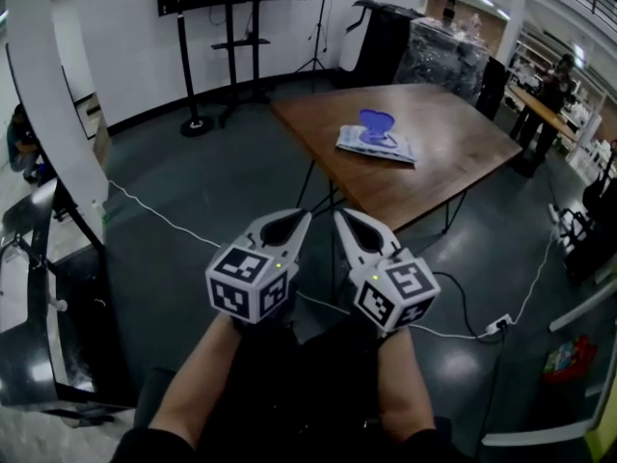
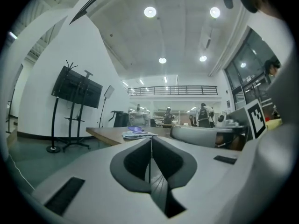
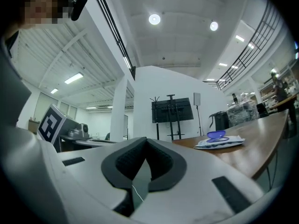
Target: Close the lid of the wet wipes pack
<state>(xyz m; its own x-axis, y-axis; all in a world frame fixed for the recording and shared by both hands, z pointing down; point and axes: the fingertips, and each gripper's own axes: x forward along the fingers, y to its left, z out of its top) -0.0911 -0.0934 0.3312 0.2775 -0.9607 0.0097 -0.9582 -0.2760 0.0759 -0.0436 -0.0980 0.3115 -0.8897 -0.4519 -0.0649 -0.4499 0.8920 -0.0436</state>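
A white wet wipes pack [image 1: 376,144] lies flat on a brown table [image 1: 453,152], its blue lid [image 1: 378,123] standing up open. The same pack [image 2: 138,134] shows small and far off in the left gripper view, and the pack [image 3: 219,142] with its raised blue lid [image 3: 216,135] sits right of centre in the right gripper view. My left gripper [image 1: 300,217] and right gripper [image 1: 338,216] hang side by side over the floor, well short of the table. Both are shut with nothing between the jaws.
A black TV stand [image 1: 231,27] is at the back by the white wall. A white cable [image 1: 164,218] runs across the dark floor to a power strip [image 1: 498,325]. A black trolley [image 1: 39,287] stands at the left. People [image 1: 551,90] work at benches at the far right.
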